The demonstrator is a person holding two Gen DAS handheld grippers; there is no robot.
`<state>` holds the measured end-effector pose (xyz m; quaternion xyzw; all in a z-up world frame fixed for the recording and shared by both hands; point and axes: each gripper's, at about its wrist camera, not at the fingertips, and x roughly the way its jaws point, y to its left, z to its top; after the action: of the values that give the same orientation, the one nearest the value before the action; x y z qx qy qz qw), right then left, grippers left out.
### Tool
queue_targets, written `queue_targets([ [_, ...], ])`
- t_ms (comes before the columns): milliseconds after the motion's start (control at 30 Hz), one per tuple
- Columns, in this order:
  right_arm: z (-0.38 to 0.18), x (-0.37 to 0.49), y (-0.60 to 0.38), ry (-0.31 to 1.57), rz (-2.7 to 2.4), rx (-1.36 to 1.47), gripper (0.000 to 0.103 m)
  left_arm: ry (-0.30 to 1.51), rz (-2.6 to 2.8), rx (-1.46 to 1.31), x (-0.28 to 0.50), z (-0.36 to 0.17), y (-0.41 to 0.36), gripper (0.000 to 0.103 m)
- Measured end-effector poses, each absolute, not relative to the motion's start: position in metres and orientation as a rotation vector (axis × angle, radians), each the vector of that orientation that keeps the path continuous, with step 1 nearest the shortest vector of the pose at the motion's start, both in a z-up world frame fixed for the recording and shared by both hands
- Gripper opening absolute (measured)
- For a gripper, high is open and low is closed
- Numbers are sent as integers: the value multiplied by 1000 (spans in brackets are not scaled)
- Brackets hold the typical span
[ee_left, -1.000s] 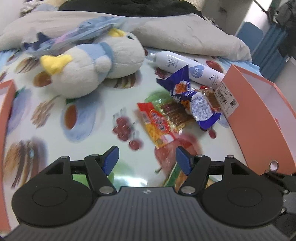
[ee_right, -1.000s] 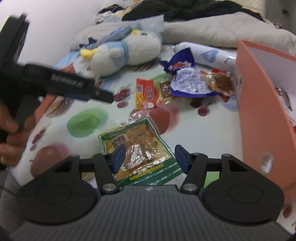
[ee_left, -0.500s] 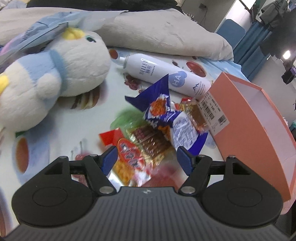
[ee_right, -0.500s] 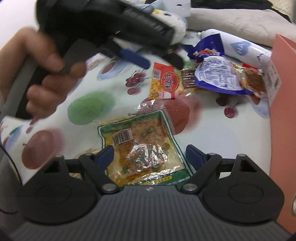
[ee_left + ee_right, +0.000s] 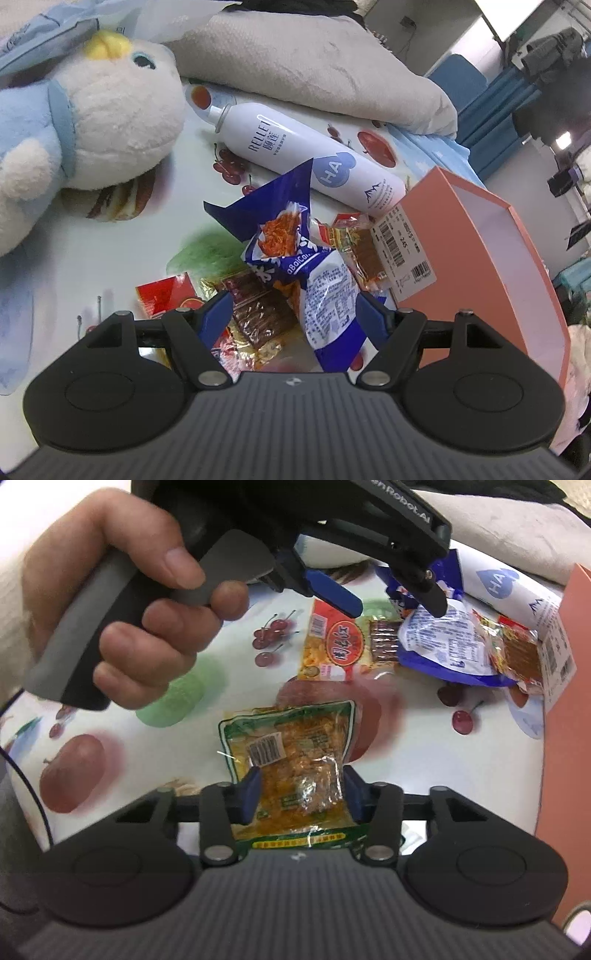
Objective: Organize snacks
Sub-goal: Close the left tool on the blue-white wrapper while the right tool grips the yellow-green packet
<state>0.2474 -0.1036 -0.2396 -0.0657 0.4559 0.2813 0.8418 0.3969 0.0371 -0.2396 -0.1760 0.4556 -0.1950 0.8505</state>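
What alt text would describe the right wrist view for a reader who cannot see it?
The right gripper closes around a green-edged clear snack packet on a fruit-print tablecloth. Above, a hand holds the left gripper, jaws open, over a blue-and-white snack bag beside an orange box.

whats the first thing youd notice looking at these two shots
The big white and blue plush bird fills the upper left of the left wrist view, with a white spray bottle lying beside it. Below them, a blue snack packet tops a heap of snacks beside an orange box. In the right wrist view, the right hand-held gripper straddles a green-edged snack pouch.
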Motion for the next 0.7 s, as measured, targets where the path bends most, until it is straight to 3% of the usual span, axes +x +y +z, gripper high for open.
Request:
queue_targets([
  [400,-233,243,-125,955,435,-117,37,996,-358,-424,415,-247,21,76],
  [700,-229,247,-126,949,390,-111,28,1026,-302,-388,428,-248,4,57],
])
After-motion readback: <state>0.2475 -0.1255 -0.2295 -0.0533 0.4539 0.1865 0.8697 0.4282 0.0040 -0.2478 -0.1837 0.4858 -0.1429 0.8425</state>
